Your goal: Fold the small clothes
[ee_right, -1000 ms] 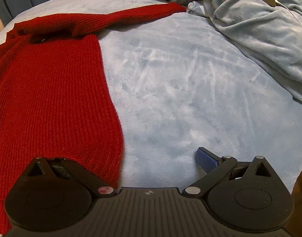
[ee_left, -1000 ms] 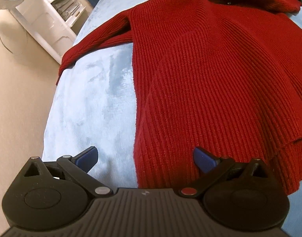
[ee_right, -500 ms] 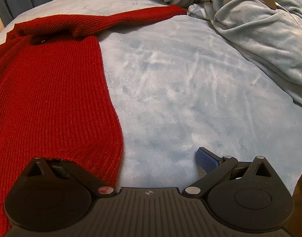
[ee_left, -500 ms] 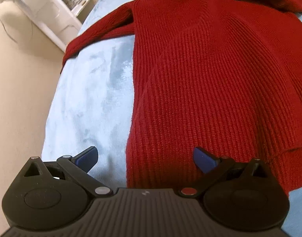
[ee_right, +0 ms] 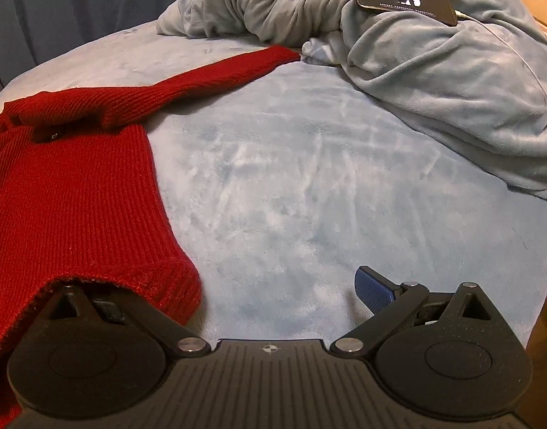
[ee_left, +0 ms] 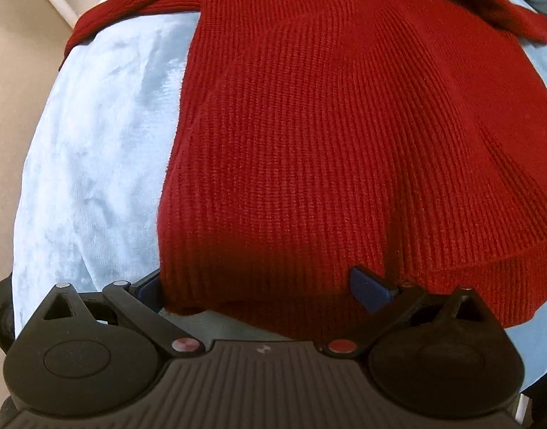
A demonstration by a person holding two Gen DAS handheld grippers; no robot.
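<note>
A red sweater (ee_left: 327,125) is lying on the bed (ee_right: 309,186), which is wearing a pale blue plush cover. Both the left claw (ee_left: 259,286) and right claw (ee_right: 237,289) are standing apart at its hem. Beyond the sweater a grey blanket (ee_right: 434,71) is carrying a phone (ee_right: 405,0).

A red rib-knit sweater (ee_left: 327,136) lies spread flat on a pale blue plush bed cover (ee_left: 91,164). Its body runs lengthwise, the ribbed hem nearest and slightly lifted and rumpled at both lower corners. One sleeve (ee_left: 130,14) reaches out to the bed's edge; the other sleeve (ee_right: 209,78) stretches straight across the cover, its cuff touching a heap of grey-blue blanket (ee_right: 434,82).
</note>
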